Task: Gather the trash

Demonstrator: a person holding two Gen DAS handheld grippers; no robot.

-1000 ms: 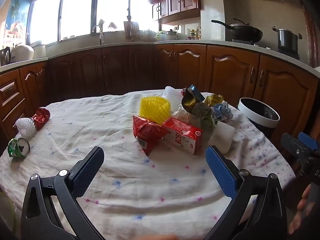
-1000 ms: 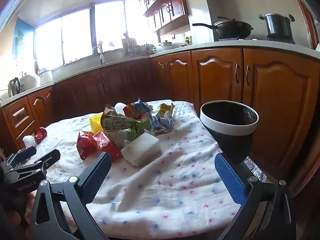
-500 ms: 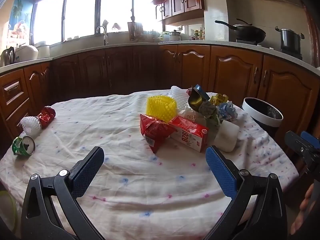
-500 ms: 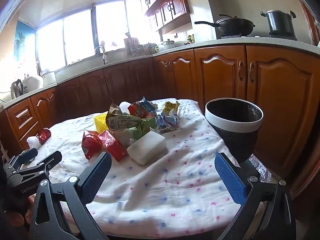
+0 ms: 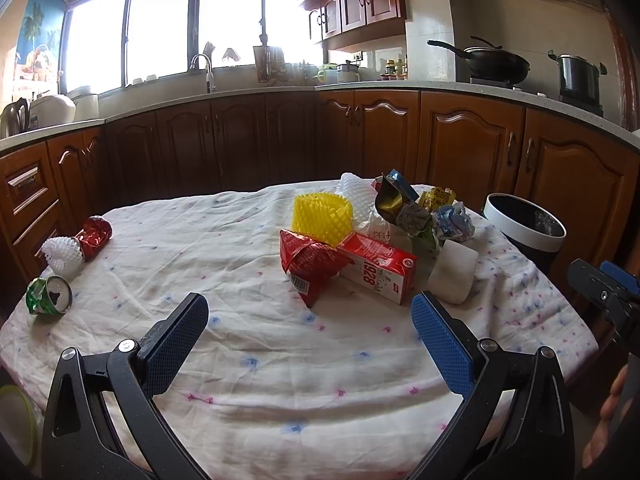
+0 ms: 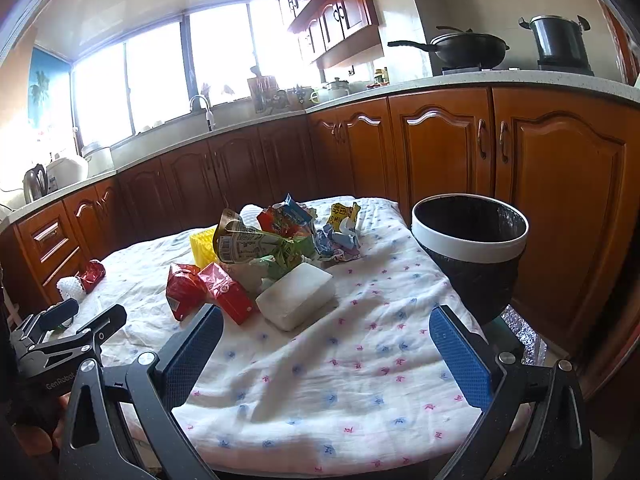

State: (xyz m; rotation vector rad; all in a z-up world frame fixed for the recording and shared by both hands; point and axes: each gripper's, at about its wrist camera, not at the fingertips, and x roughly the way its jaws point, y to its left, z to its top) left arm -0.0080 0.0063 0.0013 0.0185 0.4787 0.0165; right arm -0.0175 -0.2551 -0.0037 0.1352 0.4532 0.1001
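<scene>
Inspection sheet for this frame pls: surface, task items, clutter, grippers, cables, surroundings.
Surface: round table, white dotted cloth, wrinkled.
Job's things: central heap with red carton, red wrapper, yellow foam net, white block; crushed green can at the left edge; bin past the table's right edge.
Clutter: nothing seen.
Grippers: left gripper and right gripper open, empty.
Cables: nothing seen.
Surroundings: wooden cabinets, wok on the stove.
</scene>
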